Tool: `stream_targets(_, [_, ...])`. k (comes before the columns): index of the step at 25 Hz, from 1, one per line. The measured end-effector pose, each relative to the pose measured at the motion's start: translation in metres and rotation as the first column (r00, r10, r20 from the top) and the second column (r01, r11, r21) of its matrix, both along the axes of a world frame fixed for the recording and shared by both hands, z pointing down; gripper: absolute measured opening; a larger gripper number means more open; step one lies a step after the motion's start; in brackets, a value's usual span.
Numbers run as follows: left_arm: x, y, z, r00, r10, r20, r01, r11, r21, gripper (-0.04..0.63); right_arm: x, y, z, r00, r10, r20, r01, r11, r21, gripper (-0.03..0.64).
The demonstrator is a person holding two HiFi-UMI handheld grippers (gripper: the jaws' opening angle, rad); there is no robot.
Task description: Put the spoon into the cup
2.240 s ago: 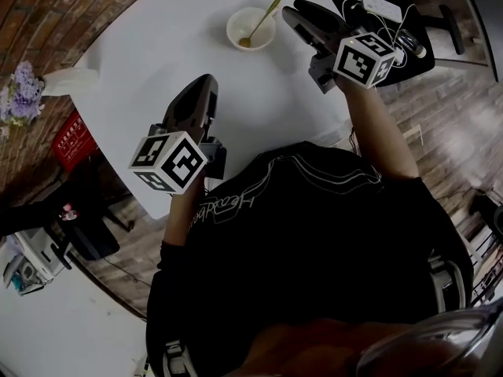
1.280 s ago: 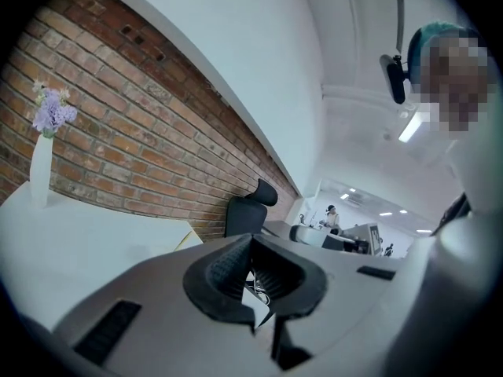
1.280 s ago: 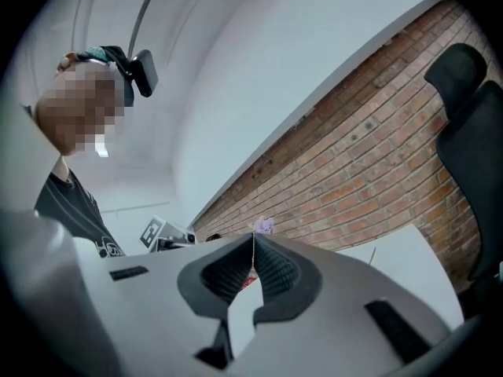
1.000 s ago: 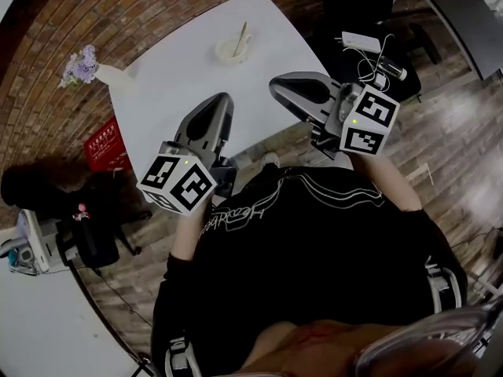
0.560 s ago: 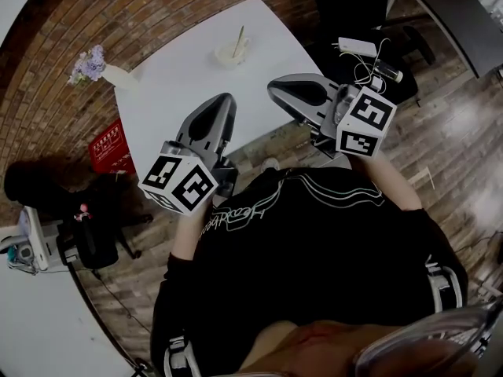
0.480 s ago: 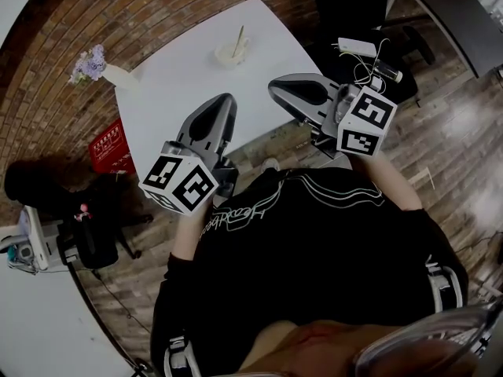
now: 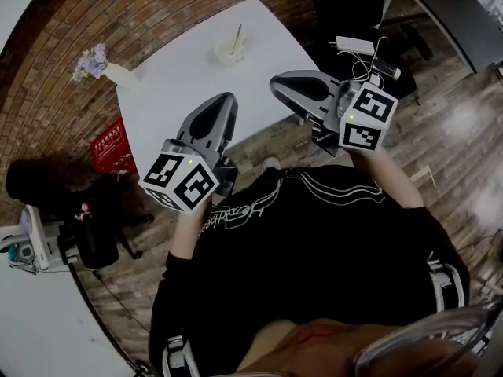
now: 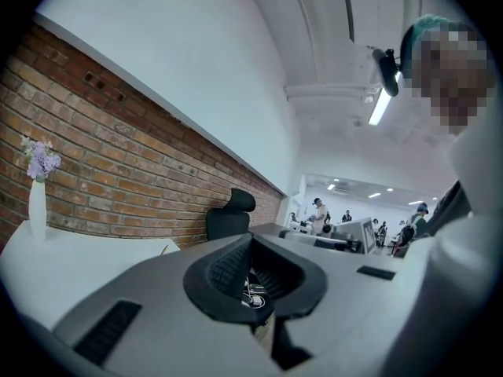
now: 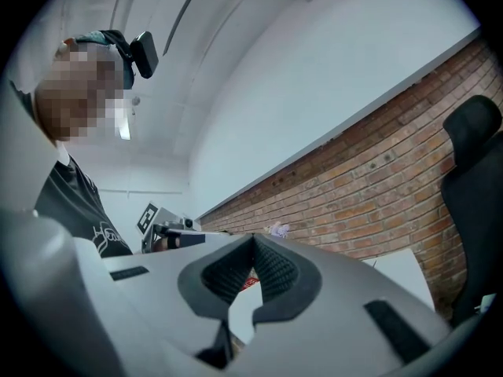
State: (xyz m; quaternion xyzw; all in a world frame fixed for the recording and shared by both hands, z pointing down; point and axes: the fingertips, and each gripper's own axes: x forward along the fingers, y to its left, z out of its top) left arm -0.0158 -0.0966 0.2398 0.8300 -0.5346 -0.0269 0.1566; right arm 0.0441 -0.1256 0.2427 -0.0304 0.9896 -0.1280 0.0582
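A white cup (image 7: 231,50) stands on the far side of the white table (image 7: 181,77), and the gold spoon (image 7: 238,37) leans upright inside it. Both grippers are held up close to the person's chest, well short of the cup. My left gripper (image 7: 228,97) hangs over the table's near edge with its jaws together and nothing between them; in the left gripper view its pads (image 8: 233,267) meet at the tips. My right gripper (image 7: 276,82) is off the table's near right corner, also shut and empty, and its pads (image 9: 275,269) touch in the right gripper view.
A white vase of purple flowers (image 7: 94,64) stands at the table's left corner, seen too as the vase (image 8: 38,203). A red box (image 7: 108,144) sits on the floor to the left. A white power strip with cables (image 7: 356,45) lies at the right. A black chair (image 8: 229,214) and brick wall stand behind.
The person has drawn back from the table, so the cup with the spoon now looks farther away. Both grippers came back and slightly up, still shut and empty.
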Motion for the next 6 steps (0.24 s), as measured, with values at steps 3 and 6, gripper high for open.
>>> stream_targets(3, [0.005, 0.005, -0.004, 1.000, 0.007, 0.019, -0.007, 1.000, 0.012, 0.005, 0.005, 0.004, -0.005, 1.000, -0.001, 0.003, 0.001, 1.000, 0.012, -0.003])
stream_targets(6, [0.007, 0.010, -0.013, 1.000, 0.007, 0.028, -0.007, 1.000, 0.025, 0.005, 0.007, 0.008, -0.011, 1.000, 0.001, 0.003, -0.001, 1.000, 0.019, -0.003])
